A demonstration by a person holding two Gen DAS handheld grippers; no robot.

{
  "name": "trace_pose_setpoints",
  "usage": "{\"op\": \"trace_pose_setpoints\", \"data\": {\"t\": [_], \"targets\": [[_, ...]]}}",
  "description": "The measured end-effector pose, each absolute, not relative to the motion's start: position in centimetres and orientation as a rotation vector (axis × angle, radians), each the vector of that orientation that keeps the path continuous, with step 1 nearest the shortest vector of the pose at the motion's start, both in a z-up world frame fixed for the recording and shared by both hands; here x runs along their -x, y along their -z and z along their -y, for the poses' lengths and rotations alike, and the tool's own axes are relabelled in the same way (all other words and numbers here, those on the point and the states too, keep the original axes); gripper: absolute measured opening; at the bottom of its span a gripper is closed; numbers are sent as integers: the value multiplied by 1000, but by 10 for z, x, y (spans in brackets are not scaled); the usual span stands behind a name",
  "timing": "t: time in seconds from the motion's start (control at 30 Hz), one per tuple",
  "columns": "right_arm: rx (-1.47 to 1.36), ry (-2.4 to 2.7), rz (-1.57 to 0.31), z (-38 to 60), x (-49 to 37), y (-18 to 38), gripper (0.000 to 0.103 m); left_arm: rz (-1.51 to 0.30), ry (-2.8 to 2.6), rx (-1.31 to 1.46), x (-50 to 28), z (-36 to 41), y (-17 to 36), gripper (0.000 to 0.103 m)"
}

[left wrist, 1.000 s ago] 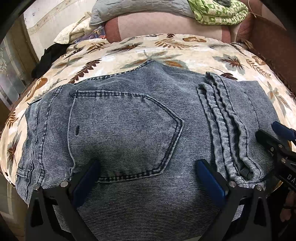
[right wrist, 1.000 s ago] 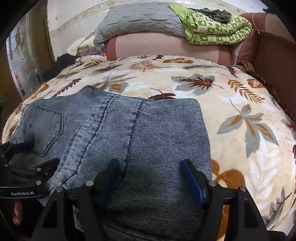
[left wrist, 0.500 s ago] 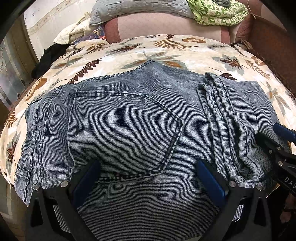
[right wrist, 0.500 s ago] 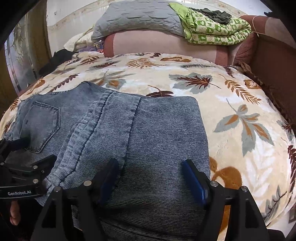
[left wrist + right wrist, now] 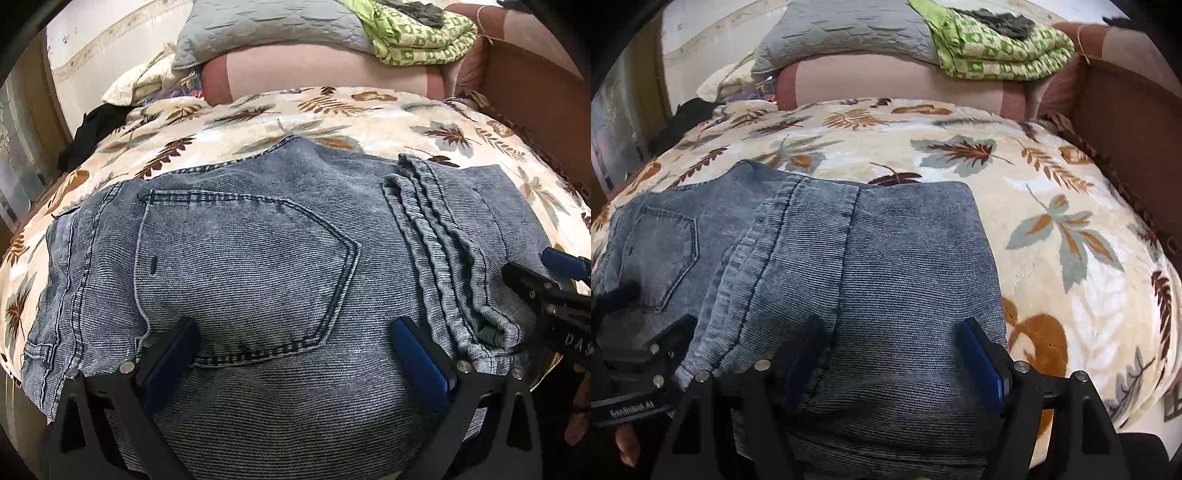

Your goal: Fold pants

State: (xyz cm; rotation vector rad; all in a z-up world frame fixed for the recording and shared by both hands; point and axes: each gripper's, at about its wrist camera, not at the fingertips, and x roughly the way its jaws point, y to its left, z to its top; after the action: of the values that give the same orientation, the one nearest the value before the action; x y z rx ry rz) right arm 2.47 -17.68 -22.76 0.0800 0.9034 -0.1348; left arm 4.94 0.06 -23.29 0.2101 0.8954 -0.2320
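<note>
Blue denim pants (image 5: 258, 266) lie folded on a leaf-print blanket (image 5: 332, 122), back pocket up, with the leg hems stacked at the right. They also show in the right wrist view (image 5: 886, 266). My left gripper (image 5: 295, 354) is open, its blue-padded fingers spread over the near edge below the pocket. My right gripper (image 5: 894, 354) is open over the near edge of the folded legs. The right gripper also shows at the right edge of the left wrist view (image 5: 546, 273). The left gripper shows at the lower left of the right wrist view (image 5: 631, 354).
The blanket (image 5: 1052, 206) covers a bed or sofa. A pink bolster (image 5: 897, 85), a grey pillow (image 5: 849, 33) and a green patterned quilt (image 5: 997, 51) sit at the back. A brown padded side (image 5: 1126, 122) runs along the right. Dark clothing (image 5: 96, 129) lies at the far left.
Both grippers have drawn slightly back and up from the pants, still open. The pants have not moved.
</note>
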Motion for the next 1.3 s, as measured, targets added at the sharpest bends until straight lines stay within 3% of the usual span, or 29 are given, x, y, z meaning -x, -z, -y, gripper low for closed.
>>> {"op": "trace_pose_setpoints", "data": {"t": [0.43,0.6,0.83,1.3], "targets": [[-147,112,-871,183,-29,230,89,-800,256,-212,-45,-2,233,103],[-218,108,-888,184,-34,229,100,-803,270,-209,-50,-2,232,103],[-366,116,-836,189,-21,220,100,-767,291,-232,-50,-1,229,103],[-242,138,-590,188,56,143,100,-550,244,-186,4,-16,130,103]]}}
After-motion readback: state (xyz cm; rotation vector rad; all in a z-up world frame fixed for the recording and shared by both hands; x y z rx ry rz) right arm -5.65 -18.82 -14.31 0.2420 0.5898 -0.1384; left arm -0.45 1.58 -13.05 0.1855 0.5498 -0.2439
